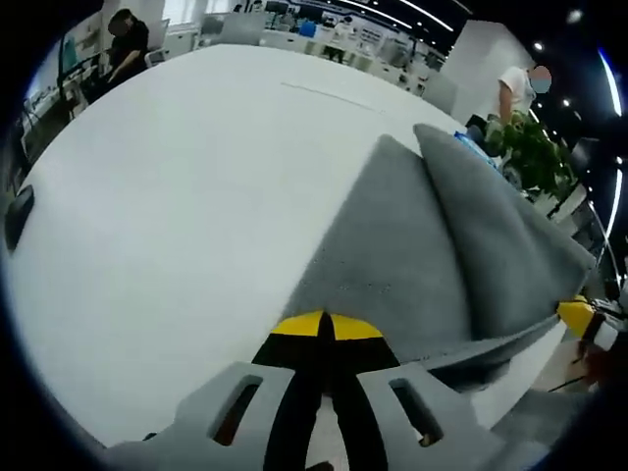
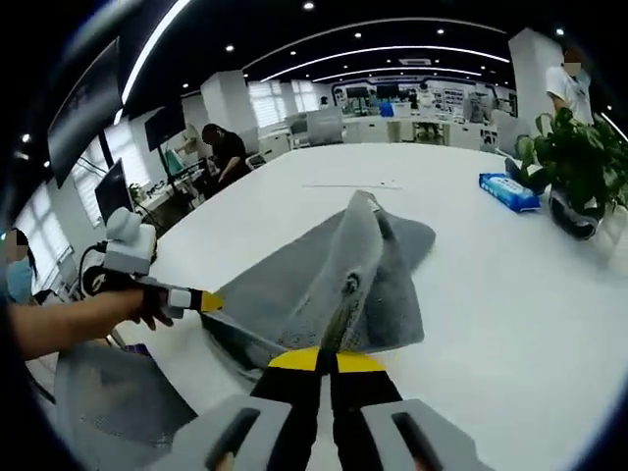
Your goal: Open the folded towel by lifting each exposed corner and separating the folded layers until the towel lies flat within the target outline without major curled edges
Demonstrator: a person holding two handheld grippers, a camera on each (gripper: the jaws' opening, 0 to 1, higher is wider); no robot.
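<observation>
I'm working over the big white table (image 2: 510,285), where the grey towel (image 2: 324,285) is lying partly folded, one layer tenting up off the surface between my two hands. My right gripper (image 2: 328,355) is pinching a near edge and pulling that ridge up, jaws pressed together on cloth, while my left gripper (image 1: 324,322) is clamping the opposite edge, jaws closed on it too. If I'm tugging unevenly, a corner could slip free or the towel could drag and curl.

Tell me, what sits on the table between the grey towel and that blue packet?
Nothing: in the right gripper view, bare white table separates the grey towel from the blue packet.
</observation>
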